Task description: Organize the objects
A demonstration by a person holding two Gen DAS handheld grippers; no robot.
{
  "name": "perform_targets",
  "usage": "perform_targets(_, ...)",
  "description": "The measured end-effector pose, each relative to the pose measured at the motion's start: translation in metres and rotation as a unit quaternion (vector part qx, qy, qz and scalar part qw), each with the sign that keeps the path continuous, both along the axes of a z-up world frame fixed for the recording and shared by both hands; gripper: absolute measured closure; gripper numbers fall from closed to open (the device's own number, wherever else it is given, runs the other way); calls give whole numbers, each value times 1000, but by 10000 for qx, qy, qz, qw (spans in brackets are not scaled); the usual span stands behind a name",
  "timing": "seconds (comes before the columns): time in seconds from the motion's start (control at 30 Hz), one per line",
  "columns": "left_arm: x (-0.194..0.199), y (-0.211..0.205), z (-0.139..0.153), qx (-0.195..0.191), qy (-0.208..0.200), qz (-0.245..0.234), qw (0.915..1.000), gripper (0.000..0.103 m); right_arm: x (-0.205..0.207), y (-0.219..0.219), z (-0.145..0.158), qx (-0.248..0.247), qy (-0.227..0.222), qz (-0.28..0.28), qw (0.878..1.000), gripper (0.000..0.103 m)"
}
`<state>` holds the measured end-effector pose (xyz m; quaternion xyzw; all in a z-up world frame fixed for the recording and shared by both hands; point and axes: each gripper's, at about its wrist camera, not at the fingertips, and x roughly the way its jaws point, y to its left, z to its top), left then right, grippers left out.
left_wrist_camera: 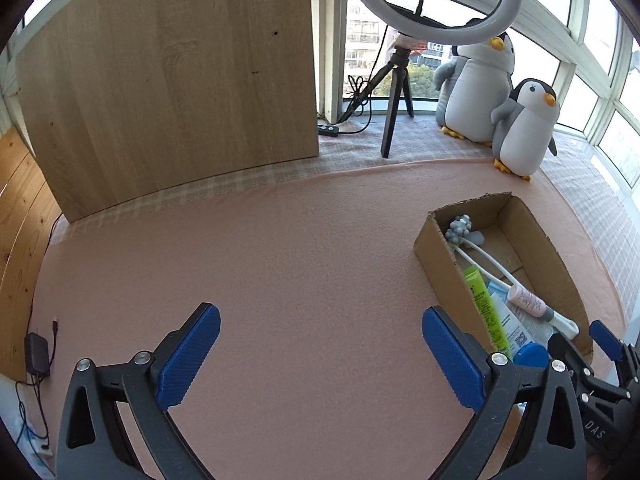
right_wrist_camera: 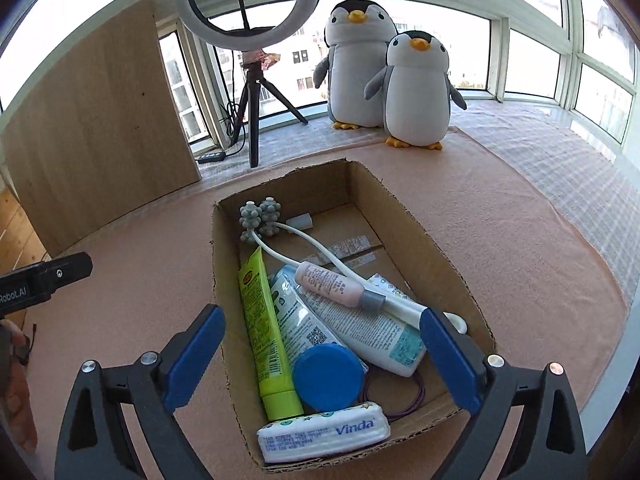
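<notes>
Right gripper (right_wrist_camera: 320, 354) hangs wide open and empty above the near end of a cardboard box (right_wrist_camera: 448, 256), its blue pads (right_wrist_camera: 196, 354) spread to either side of the contents. Inside the box, from the near wall back: a Vinda tissue pack (right_wrist_camera: 324, 432) lying crosswise, a green tube (right_wrist_camera: 266, 332) along the left wall, a white tube with a blue cap (right_wrist_camera: 328, 376) beside it, a white bottle (right_wrist_camera: 368, 328) to the right, a pink tube (right_wrist_camera: 332, 284) resting on top of these, and a white-handled massage roller (right_wrist_camera: 260, 220) whose grey knobbed heads lie at the far left corner. A thin purple loop (right_wrist_camera: 416, 396) shows at the near right.

Left gripper (left_wrist_camera: 320, 364), also spread wide and holding nothing, hovers over bare pink cloth (left_wrist_camera: 260, 280), well left of the box (left_wrist_camera: 540, 248).

Beyond the cloth stand a wooden panel (left_wrist_camera: 168, 80), a ring light on a tripod (right_wrist_camera: 248, 20) and two plush penguins (right_wrist_camera: 416, 92) before the windows.
</notes>
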<state>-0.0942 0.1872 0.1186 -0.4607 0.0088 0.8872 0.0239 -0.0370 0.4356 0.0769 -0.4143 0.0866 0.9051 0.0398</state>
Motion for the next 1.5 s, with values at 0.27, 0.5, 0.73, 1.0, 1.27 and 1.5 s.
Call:
perform_targets(0.27,53,-118,-10,168,-116,770,9968,1,-2,-94,16,142,-29,840,9964,3)
perform_targets(0.5,102,-194,-13,195,-125,1303,9912,1,2,-185,25,263,-44,1775,9838,3)
perform_targets(0.73,134,-225,-9,308,-52,1592,9867,1,15,-231,31,349,-21,2230,9742,3)
perform_targets(1.0,138,-222,-5,263,21,1557,9875,1,19,-239,30,454,-110,2266,9729,3)
perform_targets(1.27,134,-216,-2,283,40,1514,9881,1,20,-239,30,481,-122,2263,9728,3)
perform_targets(1.5,132,-210,-1,248,50,1457,9890,1,20,-238,30,460,-133,2261,9729,3)
